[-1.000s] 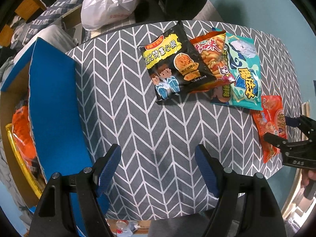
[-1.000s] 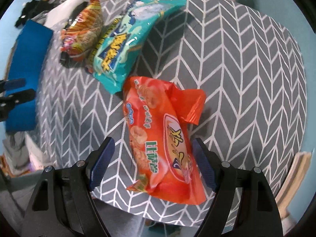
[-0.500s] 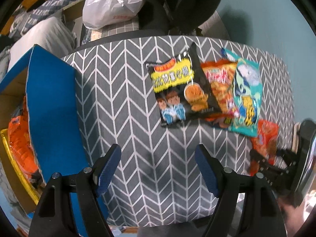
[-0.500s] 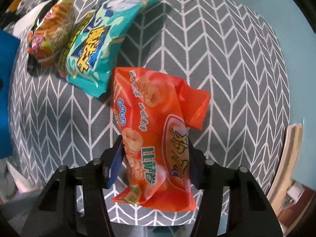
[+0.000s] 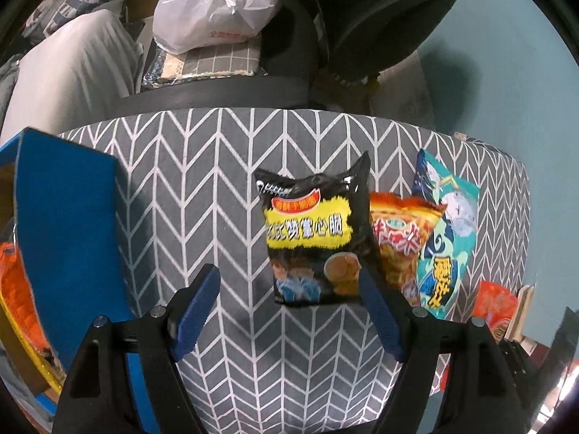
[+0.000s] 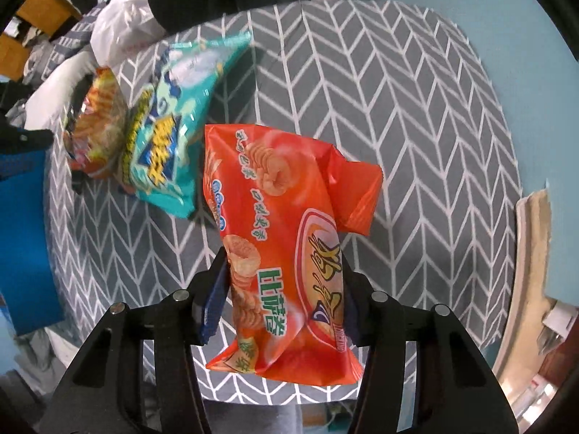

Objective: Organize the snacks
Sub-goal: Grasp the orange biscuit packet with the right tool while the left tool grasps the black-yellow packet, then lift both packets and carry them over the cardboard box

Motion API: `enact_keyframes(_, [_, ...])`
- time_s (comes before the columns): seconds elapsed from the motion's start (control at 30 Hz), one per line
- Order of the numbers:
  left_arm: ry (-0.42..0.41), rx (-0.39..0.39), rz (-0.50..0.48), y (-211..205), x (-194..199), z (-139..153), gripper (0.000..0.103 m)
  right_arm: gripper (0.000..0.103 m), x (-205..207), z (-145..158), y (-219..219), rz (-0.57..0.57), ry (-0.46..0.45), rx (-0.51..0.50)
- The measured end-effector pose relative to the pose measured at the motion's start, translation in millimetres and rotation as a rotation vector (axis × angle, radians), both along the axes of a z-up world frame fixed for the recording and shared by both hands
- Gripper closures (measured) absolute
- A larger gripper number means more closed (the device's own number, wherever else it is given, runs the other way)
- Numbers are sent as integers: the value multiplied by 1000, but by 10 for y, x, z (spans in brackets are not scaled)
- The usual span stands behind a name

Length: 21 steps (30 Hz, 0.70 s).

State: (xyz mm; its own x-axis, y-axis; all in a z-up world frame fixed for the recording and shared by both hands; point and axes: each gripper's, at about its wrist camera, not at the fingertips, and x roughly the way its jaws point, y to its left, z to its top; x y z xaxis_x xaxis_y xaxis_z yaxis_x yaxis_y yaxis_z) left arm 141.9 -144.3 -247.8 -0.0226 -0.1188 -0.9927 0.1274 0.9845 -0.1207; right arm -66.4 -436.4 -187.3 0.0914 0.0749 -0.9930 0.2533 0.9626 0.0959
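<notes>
The right gripper is closed on the lower half of a glossy orange-red snack bag, its blue-padded fingers pressing the bag's two long sides; the bag appears lifted off the grey table with the white chevron-patterned cloth, near its right edge. The left gripper is spread wide and holds nothing; it hangs near the table's front edge, with a black-and-yellow crinkled snack packet just ahead, nearer the right-hand finger. Against that packet's right side lies an orange chip bag, overlapped in turn by a teal foil bag with a fish picture. A blue cardboard flap lies over the table's left edge. A white plastic bag sits beyond the far edge.
</notes>
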Motion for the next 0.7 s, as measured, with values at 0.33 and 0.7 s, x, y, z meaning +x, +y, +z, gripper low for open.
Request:
enact_keyframes(0.33, [54, -27, 66, -102, 168, -284, 22, 50, 424, 405, -128, 17, -69, 32])
enact_keyframes(0.7, [28, -78, 73, -64, 221, -435, 27, 50, 495, 263, 273, 55, -76, 64])
